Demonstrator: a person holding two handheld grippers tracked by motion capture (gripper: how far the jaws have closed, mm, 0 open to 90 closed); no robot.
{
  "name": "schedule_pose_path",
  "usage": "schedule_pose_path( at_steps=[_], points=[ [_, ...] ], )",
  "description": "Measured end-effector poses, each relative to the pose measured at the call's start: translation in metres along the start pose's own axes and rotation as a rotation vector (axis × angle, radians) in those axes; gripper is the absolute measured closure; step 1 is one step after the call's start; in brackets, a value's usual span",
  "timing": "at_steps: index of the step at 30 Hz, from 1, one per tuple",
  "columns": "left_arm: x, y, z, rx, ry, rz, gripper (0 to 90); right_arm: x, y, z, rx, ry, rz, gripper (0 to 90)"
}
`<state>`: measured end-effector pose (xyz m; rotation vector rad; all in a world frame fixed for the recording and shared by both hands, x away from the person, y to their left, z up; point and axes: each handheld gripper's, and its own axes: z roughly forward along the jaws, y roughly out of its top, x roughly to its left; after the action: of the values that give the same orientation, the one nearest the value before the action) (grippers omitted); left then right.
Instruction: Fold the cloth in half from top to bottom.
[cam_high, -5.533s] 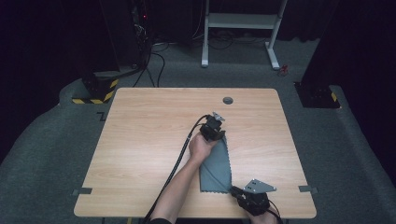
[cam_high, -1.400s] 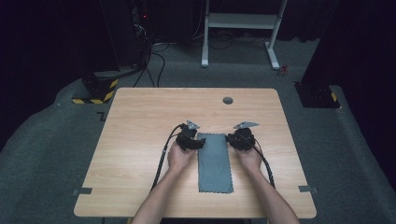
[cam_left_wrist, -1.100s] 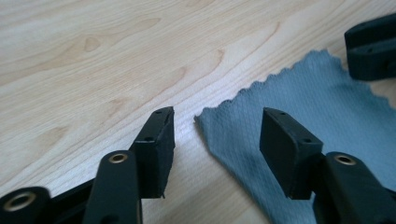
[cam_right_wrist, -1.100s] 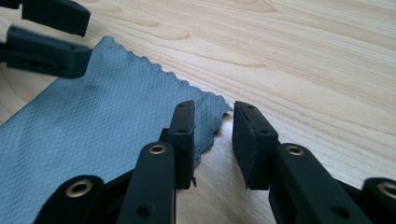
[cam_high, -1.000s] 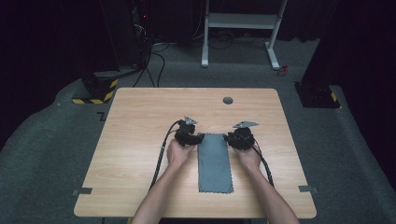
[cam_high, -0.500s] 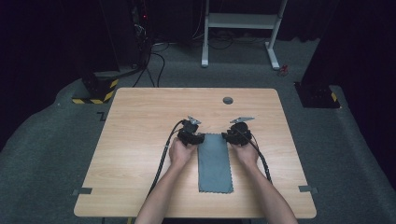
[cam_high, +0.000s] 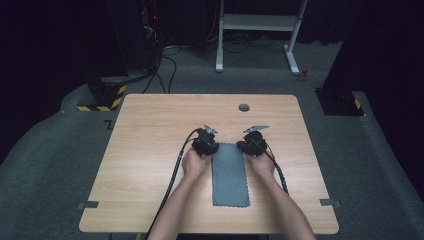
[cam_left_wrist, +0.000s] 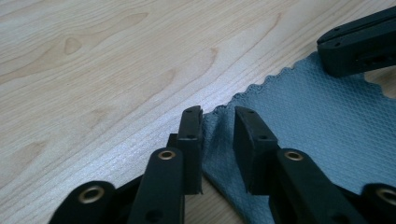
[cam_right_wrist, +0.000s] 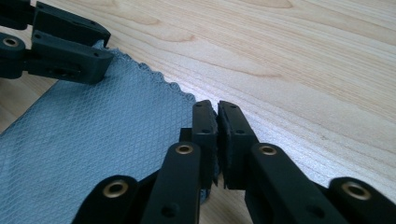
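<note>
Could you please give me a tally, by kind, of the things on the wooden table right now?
Grey cloths: 1, the cloth
Black grippers: 2, the left gripper and the right gripper
Total: 3

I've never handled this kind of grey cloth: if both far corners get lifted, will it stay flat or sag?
The grey cloth will probably sag: it looks thin and already puckers between the left gripper's jaws. Probably light. Its woven texture likely gives the right gripper, shut on a corner, fair hold.
</note>
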<state>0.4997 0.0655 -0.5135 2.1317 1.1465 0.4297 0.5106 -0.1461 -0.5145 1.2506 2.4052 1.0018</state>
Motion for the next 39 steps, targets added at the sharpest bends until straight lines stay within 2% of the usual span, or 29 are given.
schedule_pose_path(
  at_steps=[3,8,10,13,18,24,29,32,34,36,38,39],
  points=[
    [0.001,0.000,0.000,-0.003,-0.013,-0.002,75.6,0.000,0.000,0.000,0.003,0.002,0.003,87.2],
    [0.002,0.001,0.001,0.002,-0.050,-0.022,85.7,0.000,0.000,-0.001,0.012,0.012,0.020,88.1],
    [0.004,0.001,0.001,0.003,-0.069,-0.035,86.2,-0.001,0.000,0.000,0.005,0.014,0.009,88.4],
    [0.006,0.000,0.001,0.002,-0.082,-0.056,87.2,-0.002,0.000,-0.001,0.006,0.020,0.022,88.7],
    [0.007,0.001,-0.001,0.009,-0.091,-0.062,87.9,-0.001,0.000,-0.005,0.008,0.023,0.019,88.8],
    [0.007,0.005,-0.008,-0.017,-0.095,-0.051,88.1,-0.001,0.003,-0.012,-0.016,0.025,0.000,89.0],
    [0.007,0.011,-0.011,-0.018,-0.073,-0.018,88.3,-0.001,0.005,-0.015,-0.029,0.026,0.011,89.2],
    [0.007,0.015,-0.009,-0.001,-0.060,-0.006,88.5,-0.001,0.012,-0.015,-0.004,0.012,0.002,89.4],
    [0.009,0.017,-0.008,-0.003,-0.056,-0.010,88.6,0.000,0.018,-0.018,-0.023,0.003,-0.017,89.5],
    [0.011,0.021,-0.009,-0.014,-0.053,-0.013,88.7,0.000,0.024,-0.019,-0.011,-0.006,-0.018,89.5],
    [0.014,0.024,-0.010,-0.034,-0.049,-0.023,88.7,-0.001,0.028,-0.021,-0.028,-0.016,-0.026,89.6],
    [0.015,0.027,-0.009,-0.026,-0.055,-0.025,88.7,-0.001,0.030,-0.022,-0.034,-0.016,-0.018,89.6]
  ],
)
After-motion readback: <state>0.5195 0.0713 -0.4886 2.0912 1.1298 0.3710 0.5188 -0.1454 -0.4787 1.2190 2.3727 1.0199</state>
